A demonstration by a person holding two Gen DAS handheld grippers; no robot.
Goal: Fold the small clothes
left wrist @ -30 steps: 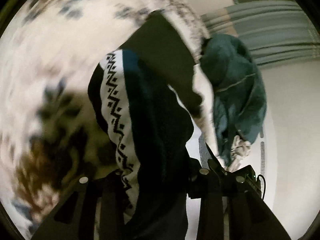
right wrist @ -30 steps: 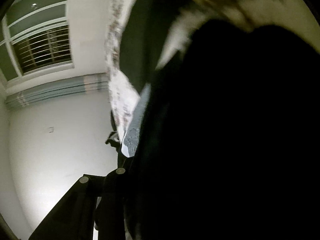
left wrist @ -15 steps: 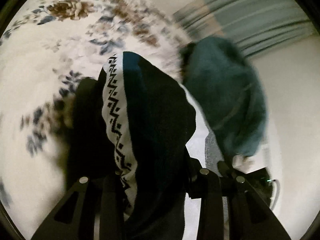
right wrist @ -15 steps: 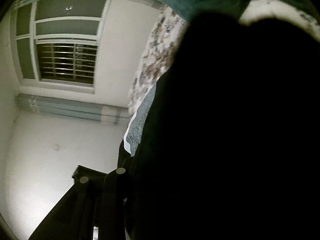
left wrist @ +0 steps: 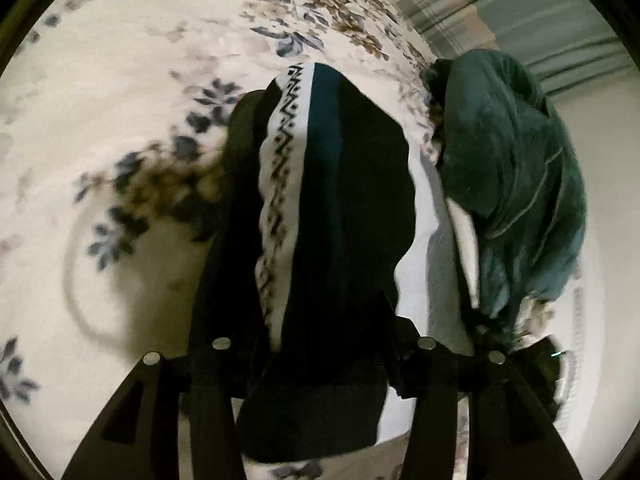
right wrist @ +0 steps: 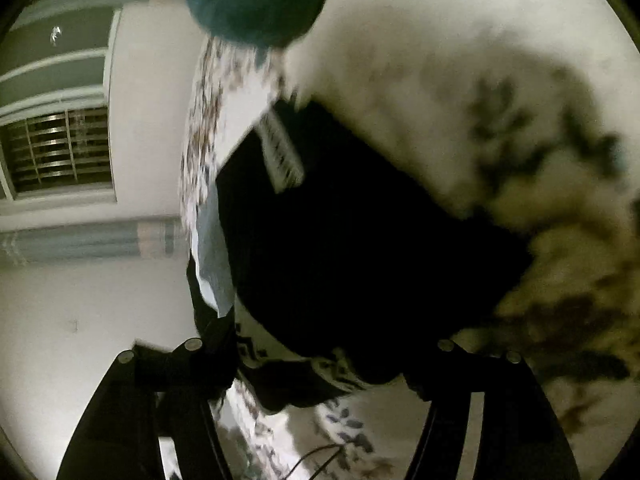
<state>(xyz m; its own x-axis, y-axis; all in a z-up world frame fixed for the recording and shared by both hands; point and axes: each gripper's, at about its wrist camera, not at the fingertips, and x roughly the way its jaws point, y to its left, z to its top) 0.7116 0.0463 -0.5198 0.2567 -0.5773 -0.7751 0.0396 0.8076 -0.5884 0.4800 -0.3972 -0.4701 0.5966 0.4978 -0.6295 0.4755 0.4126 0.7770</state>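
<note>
Our left gripper (left wrist: 320, 360) is opening its jaws around the dark garment (left wrist: 340, 220), whose cloth is still lying between the fingers in the lower centre of the left wrist view. Our right gripper (right wrist: 320, 364) is opening too, with the same garment's patterned hem (right wrist: 332, 364) sitting between its fingers at the bottom centre of the right wrist view. We cannot tell from either view whether the pads are still pressing on the cloth.

The garment is stretching up the middle of the left view, its white zigzag band (left wrist: 280, 184) running along its left side, over the floral bedspread (left wrist: 120, 100). A teal garment (left wrist: 512, 168) is bunched at the right of that frame, just beside it.

We are judging this to be the release after a fold. To do it well, we are letting both edges go evenly, so the fold is not skewing, and pulling the fingers straight back without dragging cloth. We are also keeping clear of the teal pile.
</note>
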